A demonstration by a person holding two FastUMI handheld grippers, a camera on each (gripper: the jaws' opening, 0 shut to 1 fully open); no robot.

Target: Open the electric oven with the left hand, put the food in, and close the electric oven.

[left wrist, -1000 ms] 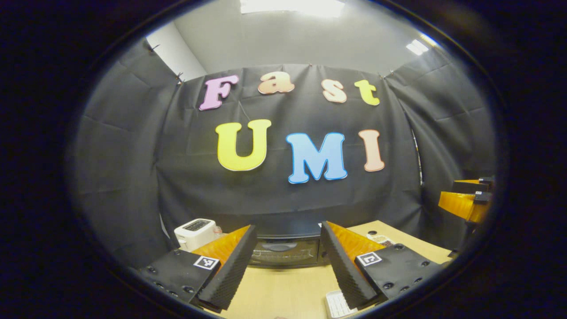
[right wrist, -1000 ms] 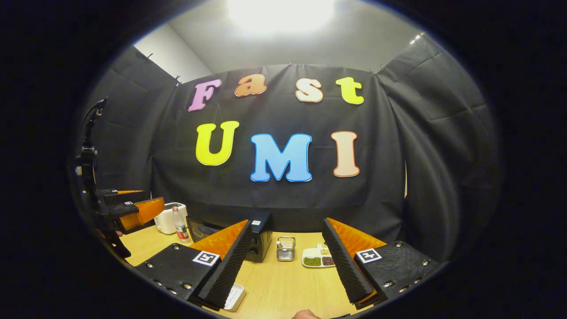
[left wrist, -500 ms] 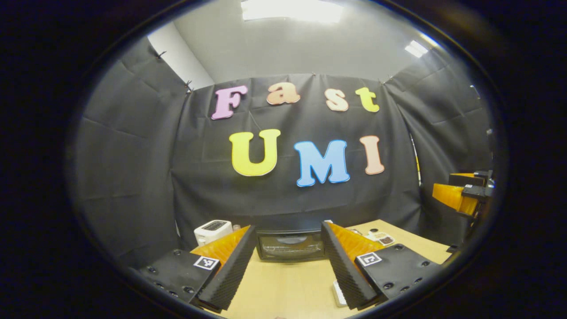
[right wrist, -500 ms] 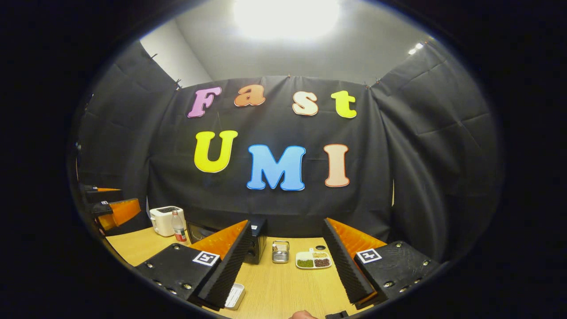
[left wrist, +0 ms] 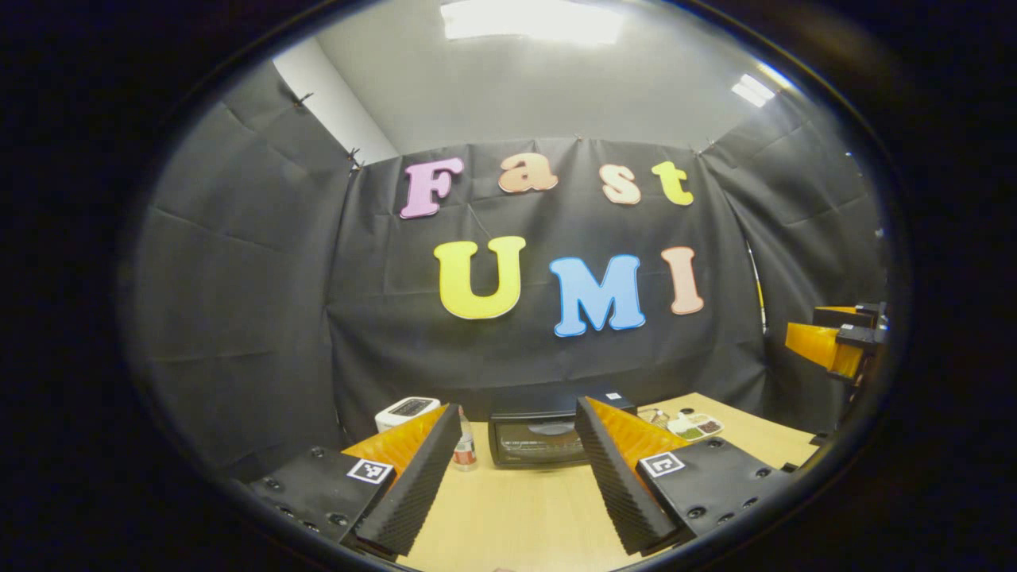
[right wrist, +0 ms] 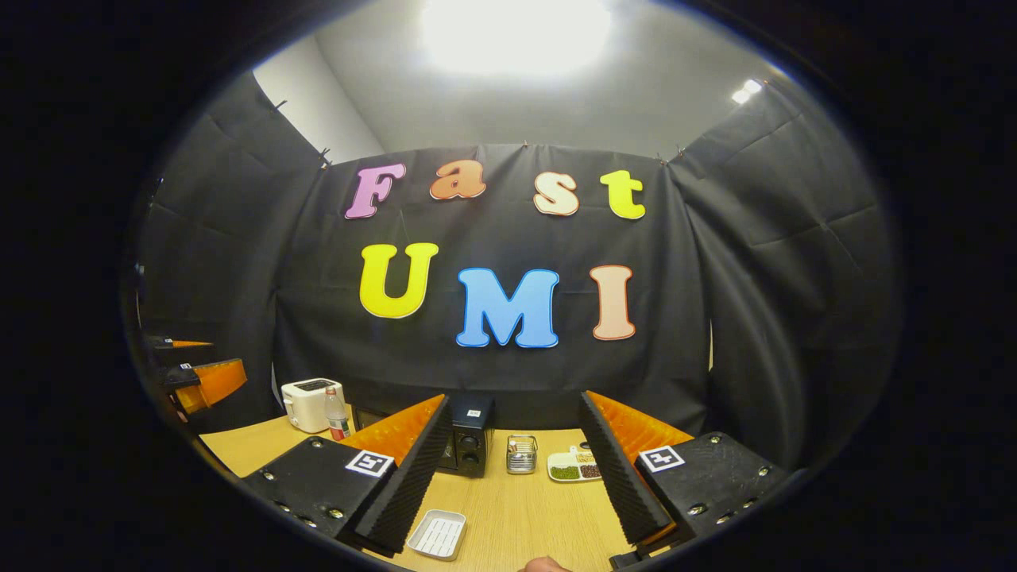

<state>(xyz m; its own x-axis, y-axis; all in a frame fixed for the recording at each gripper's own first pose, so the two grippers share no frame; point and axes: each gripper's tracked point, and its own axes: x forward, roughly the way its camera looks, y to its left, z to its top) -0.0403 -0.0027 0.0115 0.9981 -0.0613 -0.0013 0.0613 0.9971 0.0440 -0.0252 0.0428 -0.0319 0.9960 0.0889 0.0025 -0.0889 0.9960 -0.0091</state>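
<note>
The black electric oven (left wrist: 536, 439) stands at the back of the wooden table (left wrist: 508, 516) with its glass door closed. My left gripper (left wrist: 518, 415) hovers open in front of it, well short of the door, nothing between its fingers. In the right gripper view the oven (right wrist: 470, 445) is partly hidden behind one finger of my right gripper (right wrist: 515, 407), which is open and holds nothing. A white ribbed tray (right wrist: 438, 534) lies on the table just below that gripper; I cannot make out food on it.
A white toaster (left wrist: 407, 411) and a small bottle (left wrist: 465, 451) stand left of the oven. Right of it are a wire holder (right wrist: 522, 454) and a divided plate (right wrist: 574, 467) of beans. The other gripper shows at each view's edge (left wrist: 834, 345) (right wrist: 203, 381).
Both grippers have drawn back from the table; the oven looks smaller and farther in the left gripper view. The white tray left that view's bottom edge and shows more fully in the right gripper view.
</note>
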